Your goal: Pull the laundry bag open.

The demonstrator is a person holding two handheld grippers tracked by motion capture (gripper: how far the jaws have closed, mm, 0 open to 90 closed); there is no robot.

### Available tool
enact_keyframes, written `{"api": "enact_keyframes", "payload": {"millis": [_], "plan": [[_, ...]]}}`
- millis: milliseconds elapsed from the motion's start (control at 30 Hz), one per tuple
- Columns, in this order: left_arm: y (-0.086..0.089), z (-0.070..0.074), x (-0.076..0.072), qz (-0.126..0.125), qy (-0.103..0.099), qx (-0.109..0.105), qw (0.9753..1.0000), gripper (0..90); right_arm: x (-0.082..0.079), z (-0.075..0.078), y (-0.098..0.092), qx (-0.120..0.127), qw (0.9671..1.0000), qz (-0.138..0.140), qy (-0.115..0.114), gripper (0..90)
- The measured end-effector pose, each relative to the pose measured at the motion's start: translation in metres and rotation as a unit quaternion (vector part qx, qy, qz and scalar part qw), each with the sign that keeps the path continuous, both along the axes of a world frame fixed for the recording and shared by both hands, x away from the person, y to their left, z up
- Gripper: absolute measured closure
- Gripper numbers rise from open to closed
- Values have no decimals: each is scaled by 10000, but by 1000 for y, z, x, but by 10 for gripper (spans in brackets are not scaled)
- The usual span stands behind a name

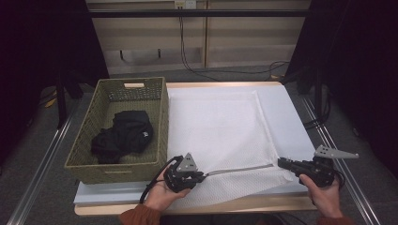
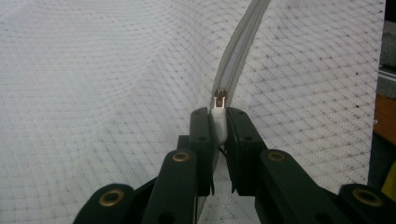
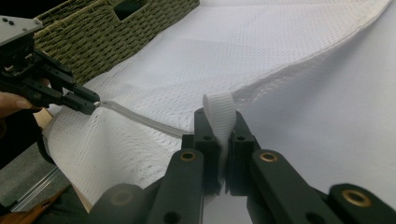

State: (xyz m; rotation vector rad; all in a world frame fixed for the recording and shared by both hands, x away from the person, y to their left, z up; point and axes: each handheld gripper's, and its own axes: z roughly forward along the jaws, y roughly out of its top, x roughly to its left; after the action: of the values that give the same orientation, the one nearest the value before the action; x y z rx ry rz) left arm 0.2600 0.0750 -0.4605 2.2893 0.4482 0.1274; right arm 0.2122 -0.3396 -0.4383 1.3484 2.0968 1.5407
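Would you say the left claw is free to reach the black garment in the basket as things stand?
Probably not yet: the left claw is shut on the zipper pull of the mesh bag. The black garment lies uncovered in the open basket beside it.

Pale wooden wall panels (image 1: 244, 42) are standing behind the table (image 1: 220, 85), black cables (image 1: 187, 58) trailing down them. Grey floor (image 1: 42, 154) is spreading around — dim light, black curtains (image 1: 361, 56) flanking.

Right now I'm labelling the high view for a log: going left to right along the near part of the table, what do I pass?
Woven basket → left tool → zipper of the white mesh bag → right tool.
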Motion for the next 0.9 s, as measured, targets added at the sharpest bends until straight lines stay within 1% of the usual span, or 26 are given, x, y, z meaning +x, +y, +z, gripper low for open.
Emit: {"api": "enact_keyframes", "payload": {"millis": [33, 167, 233, 267, 300, 400, 433, 467, 500, 533, 567, 667, 700, 733, 767, 800, 833, 867, 900], "plan": [[0, 0, -1, -19, -8, 39, 10000, 816, 0, 0, 0, 4, 10000, 12, -16, 859], [2, 1, -3, -7, -28, -16, 10000, 816, -2, 0, 0, -18, 10000, 1, -45, 859], [3, -2, -4, -5, 12, -97, 10000, 816, -2, 1, 0, -23, 10000, 12, -45, 859], [3, -2, -4, -10, -13, -19, 10000, 817, -3, 1, 0, -17, 10000, 47, -48, 859], [3, -2, -4, 15, 24, 19, 10000, 817, -3, 1, 0, -30, 10000, 26, -40, 859], [3, -2, -4, 8, 5, 17, 10000, 817, -2, 0, 1, -40, 10000, 12, -26, 859], [4, -4, -4, 23, 15, -76, 10000, 817, -2, 0, 1, -32, 10000, 29, -24, 859], [4, -3, -4, 1, 9, -16, 10000, 816, -3, 0, 1, 11, 10000, 54, -26, 859], [4, -4, -4, 26, 19, -25, 10000, 816, -2, 1, 1, 8, 10000, 57, -40, 859], [5, -3, -4, -32, -8, 66, 10000, 816, -2, 1, 1, 3, 10000, 65, -48, 859], [4, -4, -4, 16, 21, 8, 10000, 816, -2, 2, 2, 2, 10000, 74, -51, 859], [4, -5, -5, 24, 7, -26, 10000, 817, -2, 1, 2, 1, 10000, 73, -37, 859], [5, -5, -5, 11, -28, 14, 10000, 816, -2, 1, 1, -27, 10000, 54, -44, 860], [5, -5, -4, 28, -16, -18, 10000, 817, -2, 1, 1, -24, 10000, 42, -47, 859], [7, -4, -4, 48, 7, 81, 10000, 817, -2, 1, 1, 23, 10000, 20, -39, 859], [8, -4, -4, 55, 12, 18, 10000, 817, -2, 2, 0, 31, 10000, 30, -55, 859], [10, -4, -4, 54, 6, 80, 10000, 817, -3, 2, 0, 34, 10000, 13, -57, 859], [11, -5, -4, 97, -3, 23, 10000, 817, -3, 3, 0, 36, 10000, 4, -52, 860], [13, -5, -4, 75, -4, 64, 10000, 817, -3, 3, 0, 28, 10000, 12, -42, 860]]}}
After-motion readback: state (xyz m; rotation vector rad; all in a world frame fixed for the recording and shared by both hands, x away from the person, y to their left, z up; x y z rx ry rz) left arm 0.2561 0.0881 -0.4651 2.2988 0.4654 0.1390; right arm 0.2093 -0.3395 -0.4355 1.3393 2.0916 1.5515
